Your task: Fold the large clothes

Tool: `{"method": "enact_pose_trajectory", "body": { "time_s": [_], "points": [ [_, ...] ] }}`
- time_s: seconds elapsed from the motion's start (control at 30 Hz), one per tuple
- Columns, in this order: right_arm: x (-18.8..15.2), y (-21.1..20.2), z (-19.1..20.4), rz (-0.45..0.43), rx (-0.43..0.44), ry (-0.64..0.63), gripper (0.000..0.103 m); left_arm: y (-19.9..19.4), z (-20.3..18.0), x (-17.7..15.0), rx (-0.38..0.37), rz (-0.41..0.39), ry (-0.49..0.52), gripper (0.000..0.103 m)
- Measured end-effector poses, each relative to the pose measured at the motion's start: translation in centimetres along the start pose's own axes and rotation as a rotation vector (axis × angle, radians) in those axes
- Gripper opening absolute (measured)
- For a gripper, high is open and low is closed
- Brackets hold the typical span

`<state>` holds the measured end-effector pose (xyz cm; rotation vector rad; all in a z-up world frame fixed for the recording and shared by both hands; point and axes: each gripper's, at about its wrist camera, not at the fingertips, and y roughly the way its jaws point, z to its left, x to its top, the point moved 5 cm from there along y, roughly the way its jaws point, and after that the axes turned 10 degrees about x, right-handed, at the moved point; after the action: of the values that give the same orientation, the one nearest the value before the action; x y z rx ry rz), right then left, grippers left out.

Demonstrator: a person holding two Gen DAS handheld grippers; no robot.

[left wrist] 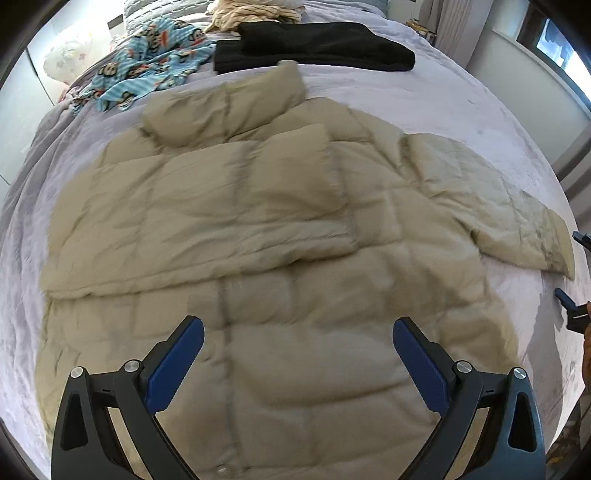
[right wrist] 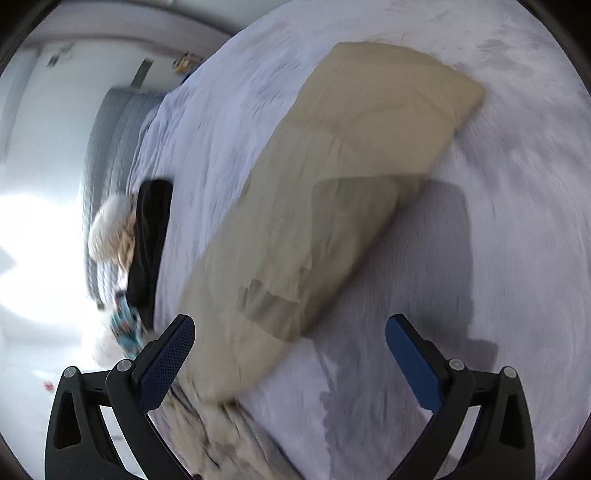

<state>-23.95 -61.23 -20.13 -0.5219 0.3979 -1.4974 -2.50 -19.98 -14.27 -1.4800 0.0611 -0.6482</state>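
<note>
A bed (left wrist: 424, 96) covered in a soft, pale lavender plush spread fills both views. Spread flat across its middle lies the khaki puffer jacket (left wrist: 240, 221), quilted into plump rectangular panels with a matte, slightly crumpled shell; one sleeve is folded across the chest, the other sleeve (left wrist: 517, 221) reaches out toward 3 o'clock, and the padded collar points to 12.

In the left wrist view, a folded black garment (left wrist: 317, 46) sits at 12 o'clock beyond the collar, a blue cartoon-print cloth (left wrist: 147, 70) lies crumpled at 11, and a cream striped fabric (left wrist: 255, 13) is heaped behind them. A window edge shows at 2 o'clock. The right wrist view, heavily blurred, shows instead the outstretched sleeve (right wrist: 332, 184) running from 12 toward 6, with a white wall at 9 and the black garment (right wrist: 151, 243) seen edge-on.

The left hand-held gripper (left wrist: 297, 341) hovers over the jacket's lower body, its blue-padded jaws spread wide and holding nothing. The right hand-held gripper (right wrist: 290, 338) is equally wide apart and empty, above the sleeve; its tips also peek in at 3 o'clock of the left view.
</note>
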Motion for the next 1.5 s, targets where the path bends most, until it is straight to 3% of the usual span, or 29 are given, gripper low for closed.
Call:
{"method": "enact_pose_trajectory", "body": {
  "time_s": [0.13,0.23,0.33,0.4,0.43,0.57,0.6,0.77,0.93,1.07,1.27,1.37,1.5],
  "points": [
    [3.3,1.5,-1.2,-0.018,0.098,0.117,0.102,-0.2,-1.8,1.4,-0.007,-0.012,-0.005,0.102],
    [3.9,2.9,-1.6,-0.025,0.16,0.217,0.096,-0.4,-2.3,2.2,0.007,-0.021,0.003,0.102],
    [4.1,4.3,-2.4,0.002,0.245,0.337,0.053,-0.5,-2.0,2.8,0.019,-0.026,-0.01,0.102],
    [3.7,5.6,-2.6,0.023,0.299,0.404,0.013,-0.8,-1.4,3.3,0.032,-0.033,-0.022,0.102],
    [3.6,5.9,-2.6,0.028,0.31,0.418,0.008,-0.8,-1.2,3.5,0.039,-0.036,-0.024,0.103],
    [3.4,6.7,-0.3,0.047,0.375,0.361,0.008,-1.0,0.5,4.1,0.085,-0.064,-0.03,0.103],
    [3.2,6.7,0.6,0.098,0.412,0.325,0.008,-0.9,0.9,4.1,0.087,-0.065,-0.033,0.103],
    [2.2,7.3,6.6,0.14,0.442,0.168,0.008,0.0,4.3,4.2,0.095,-0.064,-0.081,0.103],
    [-1.5,8.4,14.5,0.186,0.429,-0.058,0.008,0.8,8.7,4.5,0.081,-0.083,-0.135,0.103],
    [-6.8,9.8,21.0,0.222,0.394,-0.289,0.008,1.7,12.3,4.6,0.076,-0.07,-0.153,0.103],
    [-19.9,15.5,30.0,0.341,0.307,-0.655,0.008,2.3,20.1,4.5,0.104,-0.092,-0.197,0.103],
    [-26.5,19.8,31.2,0.422,0.236,-0.773,0.008,3.4,23.1,4.1,0.113,-0.07,-0.231,0.103],
    [-32.9,24.4,28.6,0.482,0.084,-0.859,0.008,5.0,25.1,3.1,0.128,-0.057,-0.232,0.103]
  ]
}}
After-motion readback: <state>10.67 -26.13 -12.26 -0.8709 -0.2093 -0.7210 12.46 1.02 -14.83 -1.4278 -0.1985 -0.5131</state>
